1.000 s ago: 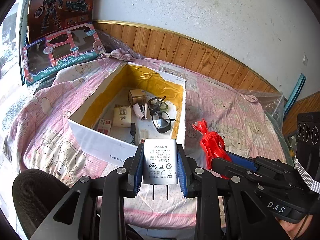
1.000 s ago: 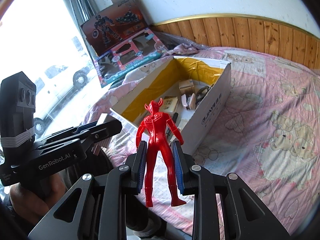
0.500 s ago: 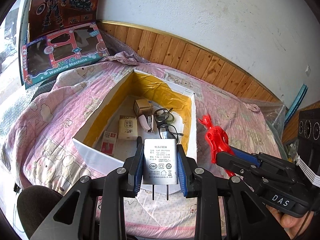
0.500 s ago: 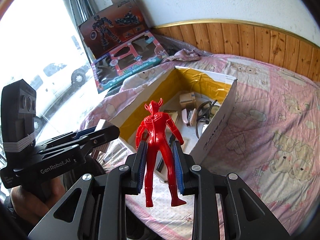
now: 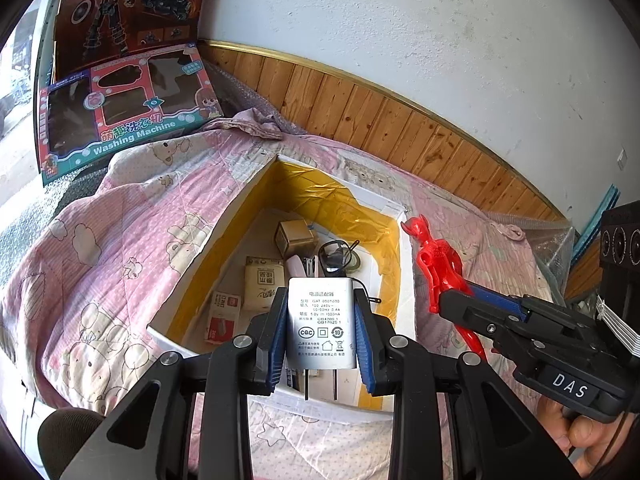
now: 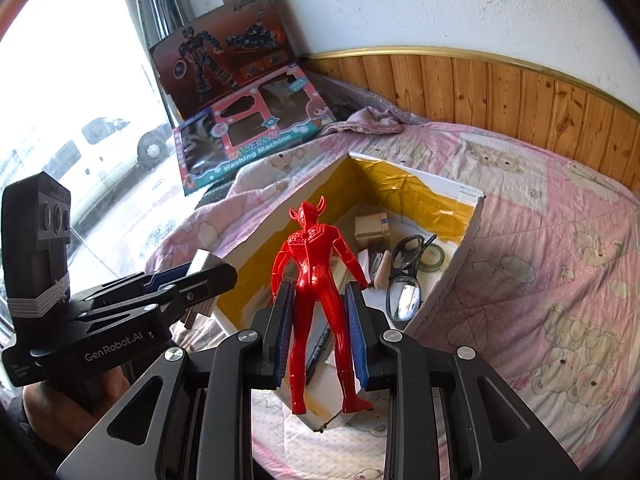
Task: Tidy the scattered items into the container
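A: Start with the left hand-held gripper (image 5: 321, 330). What is it doing?

B: It is clamped on a white power adapter (image 5: 321, 322), one blue pad against each side, label facing the camera and the two prongs pointing down. It hangs over the near end of the open cardboard box (image 5: 256, 188).

A: And the right hand-held gripper (image 6: 317, 330)?

B: Closed on a red toy figure (image 6: 314, 276). The pads squeeze it around the hips and thighs, so it stands upright with its back to the camera and its horned head on top. It too is above the near end of the box.

A: What lies in the box?

B: Its inner walls are lined with yellow tape. On the floor are a small brown carton (image 5: 294, 236), a beige packet (image 5: 262, 282), a small red and white packet (image 5: 222, 318), black glasses (image 6: 406, 268) and a roll of tape (image 6: 432, 256) in the far right corner.

A: Where does the box sit?

B: On a bed covered by a pink quilt (image 6: 560, 264) printed with bears. Behind it, wooden panelling (image 5: 400, 120) runs along a white wall.

A: Anything else nearby?

B: Two toy boxes lean at the head of the bed: one marked "Washing Machine" (image 5: 124, 108), and a darker one showing a robot figure (image 5: 128, 4) behind it.
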{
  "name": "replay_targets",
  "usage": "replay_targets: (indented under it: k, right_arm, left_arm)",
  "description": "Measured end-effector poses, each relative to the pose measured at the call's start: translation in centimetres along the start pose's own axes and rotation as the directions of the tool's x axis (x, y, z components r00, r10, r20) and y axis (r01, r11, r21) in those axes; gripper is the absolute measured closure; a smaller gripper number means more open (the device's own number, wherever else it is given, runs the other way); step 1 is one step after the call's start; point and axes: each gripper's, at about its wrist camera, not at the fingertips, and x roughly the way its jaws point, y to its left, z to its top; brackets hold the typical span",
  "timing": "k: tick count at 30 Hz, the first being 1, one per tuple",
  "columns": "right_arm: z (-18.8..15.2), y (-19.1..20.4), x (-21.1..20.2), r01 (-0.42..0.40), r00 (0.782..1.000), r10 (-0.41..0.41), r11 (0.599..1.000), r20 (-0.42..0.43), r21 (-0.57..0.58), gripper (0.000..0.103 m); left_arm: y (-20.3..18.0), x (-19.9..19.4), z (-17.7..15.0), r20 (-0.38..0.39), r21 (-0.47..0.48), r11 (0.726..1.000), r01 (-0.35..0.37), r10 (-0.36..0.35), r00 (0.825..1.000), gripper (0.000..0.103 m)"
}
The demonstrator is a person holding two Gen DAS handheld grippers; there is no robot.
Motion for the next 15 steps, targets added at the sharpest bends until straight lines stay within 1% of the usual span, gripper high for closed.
replay_targets:
  k: [9, 15]
  right_arm:
    - [2.8, -0.7, 2.0, 0.006, 1.000, -0.006, 1.000, -0.009, -0.017, 0.076]
    - [4.3, -0.9, 3.5, 0.014, 1.000, -0.015, 0.999, -0.020, -0.038, 0.076]
  left_arm:
    - [1.0, 2.4, 1.3, -0.024, -0.022, 1.000, -0.002, 0.001, 1.000, 0.072]
    - [1.5, 4.7, 1.5, -0.071, -0.031, 0.999, -0.028, 0.026, 0.997, 0.072]
